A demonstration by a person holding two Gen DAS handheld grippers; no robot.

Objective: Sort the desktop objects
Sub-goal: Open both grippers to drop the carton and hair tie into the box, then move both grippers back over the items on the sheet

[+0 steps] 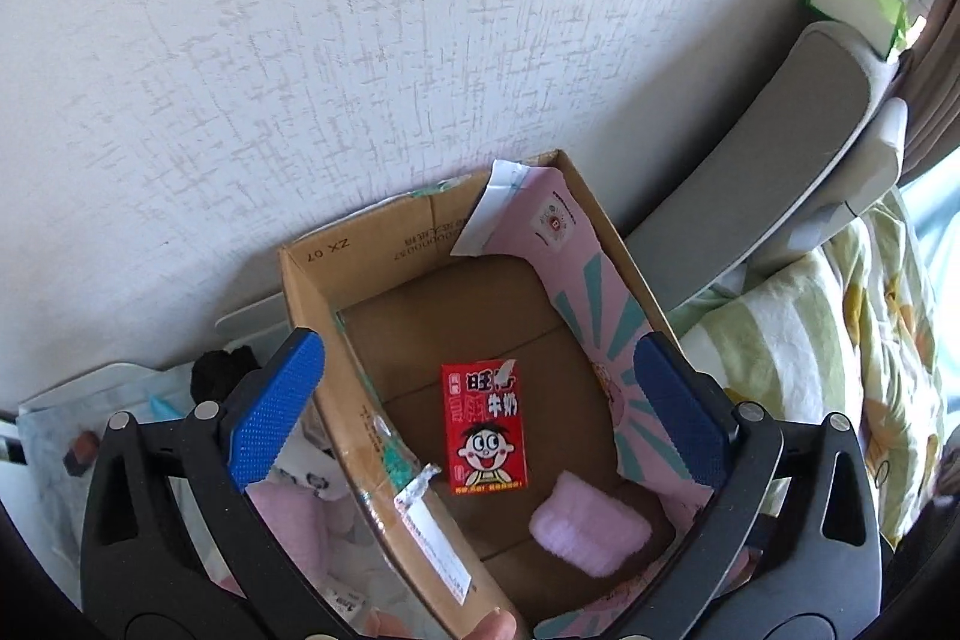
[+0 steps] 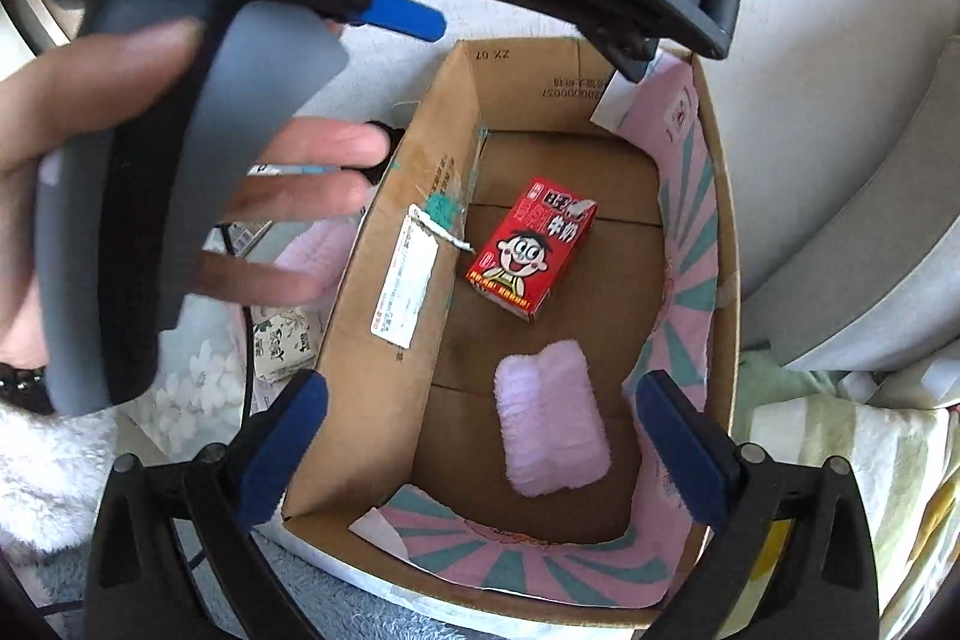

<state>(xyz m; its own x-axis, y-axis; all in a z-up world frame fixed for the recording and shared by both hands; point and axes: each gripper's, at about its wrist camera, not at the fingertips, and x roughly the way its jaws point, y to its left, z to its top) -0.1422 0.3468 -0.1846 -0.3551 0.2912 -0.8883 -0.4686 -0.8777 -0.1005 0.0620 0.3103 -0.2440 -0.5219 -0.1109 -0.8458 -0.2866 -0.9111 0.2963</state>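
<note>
Both grippers, left gripper [image 1: 477, 409] and right gripper [image 2: 480, 451], hung with jaws spread wide and empty over cardboard box [image 2: 390, 280], red milk carton [image 2: 531, 247] beside pink towel [image 2: 552, 427] lay flat inside.

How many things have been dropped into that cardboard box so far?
2. A red milk carton lies flat near the middle of the cardboard box floor, and a pink fluffy roll lies closer to the near end. The near corners are partly hidden, so something small could be missed.

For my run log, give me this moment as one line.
left gripper: open, empty | right gripper: open, empty | cardboard box: holds milk carton, pink towel
</note>
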